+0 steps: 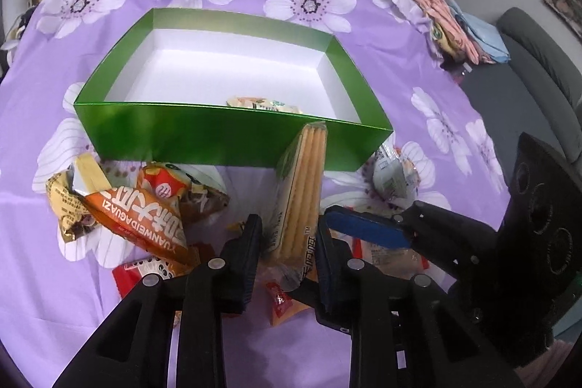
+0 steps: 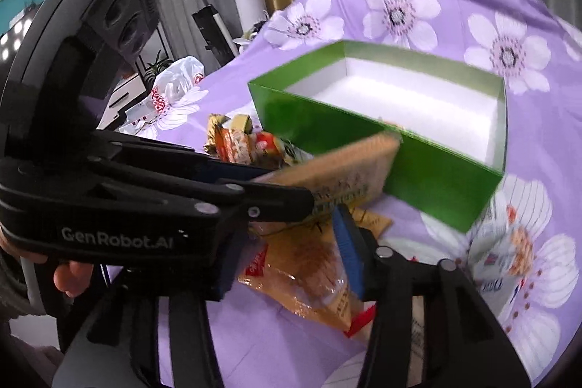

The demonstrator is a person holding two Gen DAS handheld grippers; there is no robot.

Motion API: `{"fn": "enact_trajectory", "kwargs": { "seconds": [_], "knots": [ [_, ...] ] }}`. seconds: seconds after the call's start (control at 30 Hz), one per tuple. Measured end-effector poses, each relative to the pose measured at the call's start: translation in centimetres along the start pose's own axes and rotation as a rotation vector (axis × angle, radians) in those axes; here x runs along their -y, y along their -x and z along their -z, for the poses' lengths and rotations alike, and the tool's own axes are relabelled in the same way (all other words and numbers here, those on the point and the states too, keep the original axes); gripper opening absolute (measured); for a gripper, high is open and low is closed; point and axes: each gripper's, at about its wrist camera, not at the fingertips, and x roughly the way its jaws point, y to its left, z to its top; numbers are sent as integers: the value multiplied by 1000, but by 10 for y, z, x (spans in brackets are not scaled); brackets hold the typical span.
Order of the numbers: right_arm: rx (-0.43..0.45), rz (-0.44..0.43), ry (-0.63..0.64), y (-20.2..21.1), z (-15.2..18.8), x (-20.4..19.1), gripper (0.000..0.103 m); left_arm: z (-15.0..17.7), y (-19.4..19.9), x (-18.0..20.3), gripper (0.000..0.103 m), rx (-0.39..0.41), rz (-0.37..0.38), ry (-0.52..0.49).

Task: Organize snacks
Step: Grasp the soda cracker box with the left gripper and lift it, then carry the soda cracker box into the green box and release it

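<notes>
Between the left fingers: the left gripper (image 1: 289, 242) holds a cracker pack (image 1: 300, 195) upright, pinched at its lower part, top edge near the front wall of the green box (image 1: 232, 140).
Right gripper: the right gripper (image 2: 291, 249) hovers with jaws apart over a yellow snack bag (image 2: 309, 278); nothing is between them.
Box content: one small packet (image 1: 265, 104) lies inside, by the front wall.
Loose snacks: an orange seed bag (image 1: 138, 220) and others wait on the purple cloth (image 1: 54, 297).
Advice for this step: probably lift the pack above the wall, move forward, and open only when it is low over the white floor.
Risk: the thin pack may tip or catch on the rim.
</notes>
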Motion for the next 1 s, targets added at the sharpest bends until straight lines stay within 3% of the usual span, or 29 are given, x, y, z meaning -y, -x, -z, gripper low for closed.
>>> {"fn": "enact_trajectory", "kwargs": {
  "seconds": [0.13, 0.3, 0.6, 0.77, 0.93, 1.0],
  "knots": [
    [-6, 5, -43, -5, 2, 5, 60, -2, -3, -5, 27, -6, 50, 23],
    [-5, -45, -56, -18, 0, 3, 59, -1, -6, -8, 27, -20, 71, 35],
    [-17, -8, -14, -19, 1, -8, 54, 1, -3, -23, 27, -31, 134, 134],
    [-14, -44, -53, -15, 0, -8, 64, -1, -5, -25, 27, -42, 130, 179],
    [-26, 54, -12, -23, 0, -19, 62, -1, -7, -22, 27, -67, 133, 207],
    [-34, 110, -27, -27, 2, -20, 53, -1, -7, -21, 27, -62, 115, 199]
  ]
}}
